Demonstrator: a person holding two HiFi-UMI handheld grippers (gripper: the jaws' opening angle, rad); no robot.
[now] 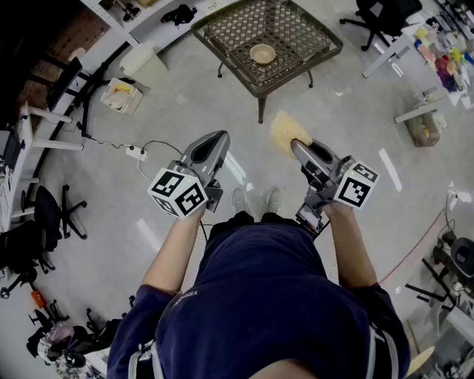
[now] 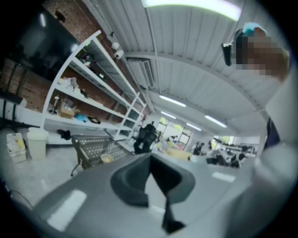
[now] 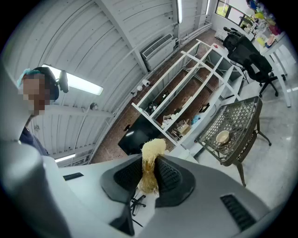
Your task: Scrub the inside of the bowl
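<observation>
Got the right tongs [image 1: 297, 145] clamped on a fluffy yellow scrubber [image 1: 286, 130], with the fibres poking up past the dark pads [image 3: 170, 179] in the right gripper view. Got the left tongs [image 1: 220, 138] pressed together with nothing in them. Holding both out front over the pale grey floor [image 1: 111, 185], shoes [image 1: 256, 200] peeking out below. Can spot the bowl [image 1: 262, 53] well apart from both tongs, sitting upright near the middle of the metal mesh surface [image 1: 292, 22] ahead. White shelves [image 3: 186, 88] behind that.
</observation>
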